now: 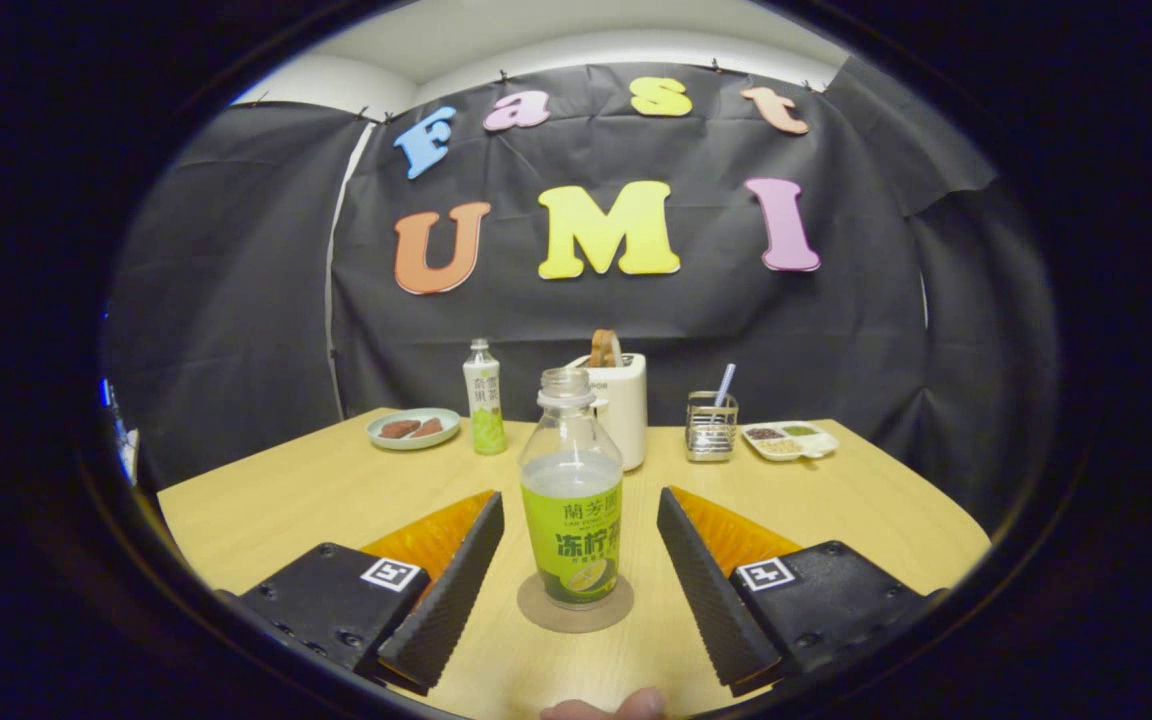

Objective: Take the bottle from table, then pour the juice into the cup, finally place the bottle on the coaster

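The bottle (571, 500) stands upright on the coaster (576, 607), uncapped mouth pointing straight up. The gripper (579, 570) is open — its fingers (451, 590) flank the bottle, gaps on both sides, touching nothing. Bare tabletop (316, 490) lies either side; a second bottle (484, 397) and white container (624, 405) stand well beyond.
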